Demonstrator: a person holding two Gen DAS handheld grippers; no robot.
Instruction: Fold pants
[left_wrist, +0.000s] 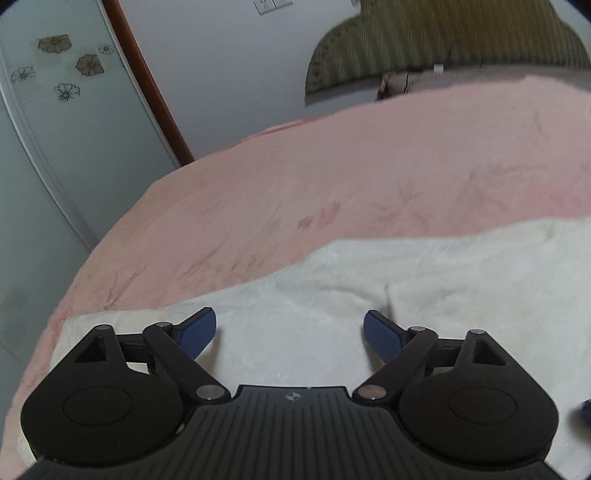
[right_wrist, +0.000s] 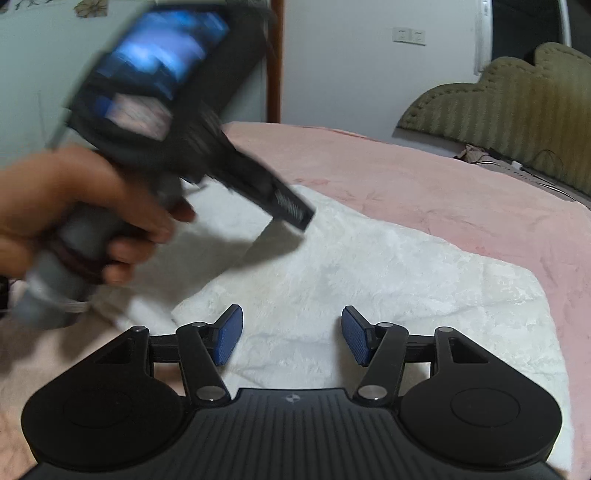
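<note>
White fluffy pants (left_wrist: 424, 280) lie flat on the pink bed; in the right wrist view the pants (right_wrist: 369, 277) look like a folded rectangular stack. My left gripper (left_wrist: 290, 332) is open and empty, just above the cloth. My right gripper (right_wrist: 291, 332) is open and empty over the near edge of the pants. The left gripper's body, held in a hand (right_wrist: 74, 206), shows blurred at the upper left of the right wrist view, above the pants' left part.
The pink bedspread (left_wrist: 332, 177) stretches beyond the pants. An olive padded headboard (right_wrist: 517, 110) stands at the back right. A wardrobe door with flower stickers (left_wrist: 55, 110) and a brown door frame (left_wrist: 147, 81) lie past the bed's left edge.
</note>
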